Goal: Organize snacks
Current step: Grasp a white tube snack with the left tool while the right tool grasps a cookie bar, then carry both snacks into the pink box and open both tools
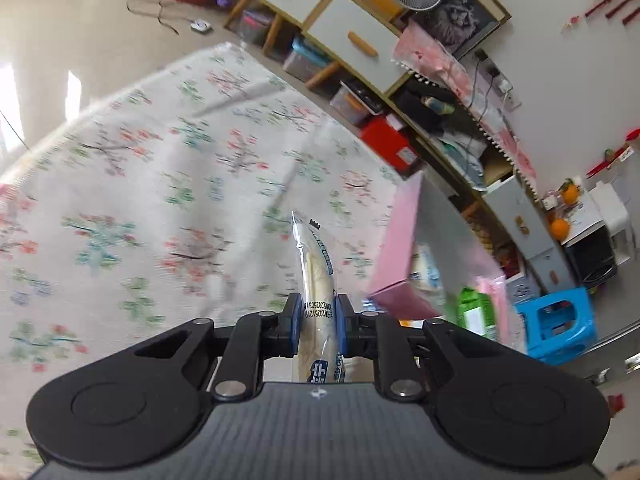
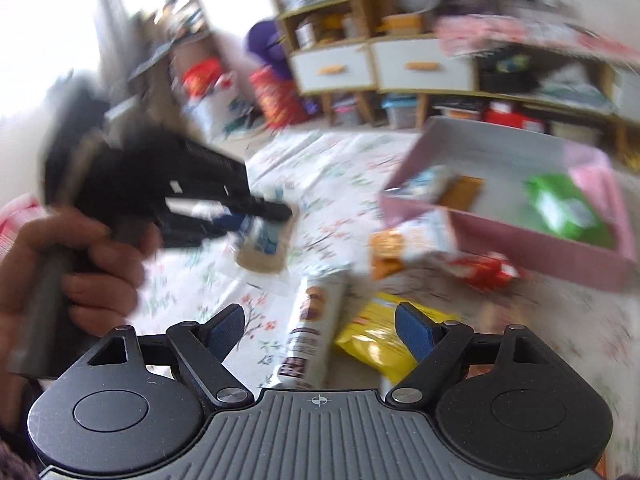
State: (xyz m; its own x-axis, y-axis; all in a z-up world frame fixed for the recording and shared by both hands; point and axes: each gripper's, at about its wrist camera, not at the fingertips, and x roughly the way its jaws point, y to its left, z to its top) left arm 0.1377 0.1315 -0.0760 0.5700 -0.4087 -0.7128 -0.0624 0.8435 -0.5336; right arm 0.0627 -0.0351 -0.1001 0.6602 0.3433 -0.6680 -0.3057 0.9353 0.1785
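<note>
Carrying a cream snack packet (image 1: 316,276) pinched in your left gripper (image 1: 317,326), you next need the pink box (image 1: 404,248); right gripper (image 2: 319,332) fingers spread, empty.

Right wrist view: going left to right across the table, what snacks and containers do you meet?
Packet held in the left gripper → white tube-shaped pack → yellow bag → red wrapper → pink box, with a green packet inside it.
</note>
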